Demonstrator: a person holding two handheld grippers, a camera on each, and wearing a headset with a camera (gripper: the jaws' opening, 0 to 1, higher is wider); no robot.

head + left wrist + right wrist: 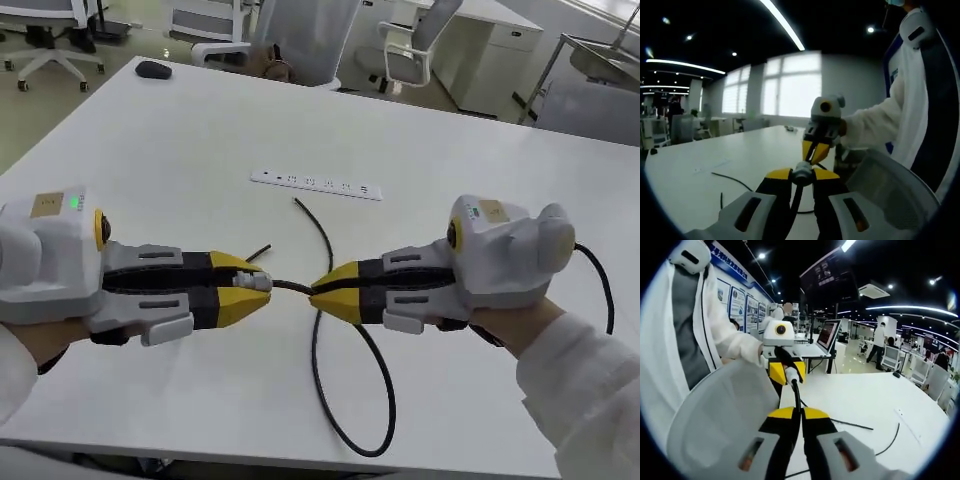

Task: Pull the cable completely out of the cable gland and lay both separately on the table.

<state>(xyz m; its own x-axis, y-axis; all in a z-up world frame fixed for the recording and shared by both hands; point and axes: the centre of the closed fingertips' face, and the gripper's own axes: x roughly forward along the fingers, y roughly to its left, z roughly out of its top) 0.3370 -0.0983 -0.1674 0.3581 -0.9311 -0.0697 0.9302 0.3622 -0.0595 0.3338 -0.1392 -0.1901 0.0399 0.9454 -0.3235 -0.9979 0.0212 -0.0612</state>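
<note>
Held over the white table, the left gripper is clamped on the cable gland. The right gripper pinches the black cable just beside it — the cable apparently runs into the gland, with its slack looped on the table.

cable gland partly hidden in left claw, cable partly in right claw
</note>
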